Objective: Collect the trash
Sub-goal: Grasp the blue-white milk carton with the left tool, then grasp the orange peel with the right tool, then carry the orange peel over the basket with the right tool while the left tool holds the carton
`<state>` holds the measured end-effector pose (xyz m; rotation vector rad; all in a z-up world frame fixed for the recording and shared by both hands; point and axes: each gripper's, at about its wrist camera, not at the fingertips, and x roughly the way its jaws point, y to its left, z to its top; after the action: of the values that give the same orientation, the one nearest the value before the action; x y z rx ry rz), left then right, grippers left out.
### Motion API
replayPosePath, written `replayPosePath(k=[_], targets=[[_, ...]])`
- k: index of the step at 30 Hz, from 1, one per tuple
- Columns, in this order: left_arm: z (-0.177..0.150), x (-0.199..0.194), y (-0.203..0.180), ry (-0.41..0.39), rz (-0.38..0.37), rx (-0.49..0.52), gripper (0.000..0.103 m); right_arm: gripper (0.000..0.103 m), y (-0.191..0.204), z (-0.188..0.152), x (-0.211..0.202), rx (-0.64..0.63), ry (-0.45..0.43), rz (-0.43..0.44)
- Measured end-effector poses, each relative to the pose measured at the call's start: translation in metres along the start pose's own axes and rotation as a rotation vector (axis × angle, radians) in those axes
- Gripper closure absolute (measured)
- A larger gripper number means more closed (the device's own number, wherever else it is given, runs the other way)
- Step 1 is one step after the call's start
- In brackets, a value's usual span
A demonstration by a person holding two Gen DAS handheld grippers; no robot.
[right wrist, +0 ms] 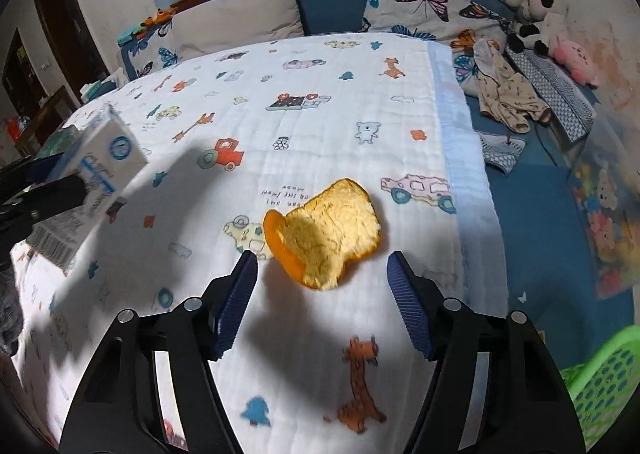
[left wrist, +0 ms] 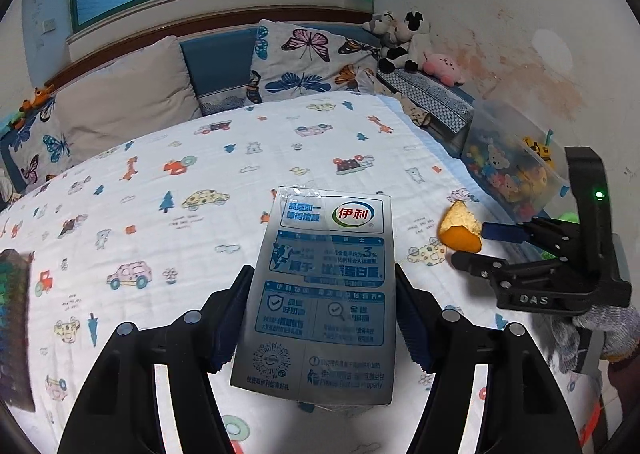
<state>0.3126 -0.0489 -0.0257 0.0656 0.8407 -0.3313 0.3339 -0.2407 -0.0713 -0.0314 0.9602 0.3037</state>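
Observation:
My left gripper [left wrist: 322, 310] is shut on a grey-and-blue milk carton [left wrist: 324, 290] and holds it above the patterned bedsheet [left wrist: 160, 181]. The carton also shows in the right wrist view [right wrist: 100, 169] at the left, held off the bed. An orange peel [right wrist: 324, 232] lies on the sheet just ahead of my right gripper [right wrist: 320, 286], which is open, its pads on either side of the peel's near edge. In the left wrist view the peel [left wrist: 460, 230] sits at the tips of the right gripper [left wrist: 472, 246].
Pillows [left wrist: 128, 89] and plush toys [left wrist: 404, 41] line the headboard. A clear toy bin [left wrist: 508, 161] stands by the right wall. A green mesh basket [right wrist: 604, 382] is at the bottom right. Folded clothes [right wrist: 508, 93] lie beyond the sheet's right edge.

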Motion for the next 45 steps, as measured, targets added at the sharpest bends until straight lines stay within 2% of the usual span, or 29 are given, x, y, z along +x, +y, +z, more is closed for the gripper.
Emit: replayPosePath(k=[9,17,28,39,45], targets=[[-0.003,-0.001,0.007,-0.001,0.002,-0.018,0.039,0.051,0.003,0.002,0.002,-0.022,-0.012,-0.024],[-0.005,-0.005,0.003,-0.011,-0.008,-0.017,0.039,0.065,0.003,-0.006,-0.017,-0.008,-0.031,-0.007],[-0.016,-0.026,-0.031,-0.025,-0.050,0.008,0.039,0.066,0.003,-0.037,-0.063,0.028,-0.071,0.004],[-0.028,-0.043,-0.079,-0.029,-0.099,0.062,0.039,0.066,-0.005,-0.079,-0.108,0.054,-0.102,-0.039],[-0.031,-0.052,-0.113,-0.036,-0.138,0.102,0.039,0.066,-0.027,-0.107,-0.137,0.109,-0.121,-0.081]])
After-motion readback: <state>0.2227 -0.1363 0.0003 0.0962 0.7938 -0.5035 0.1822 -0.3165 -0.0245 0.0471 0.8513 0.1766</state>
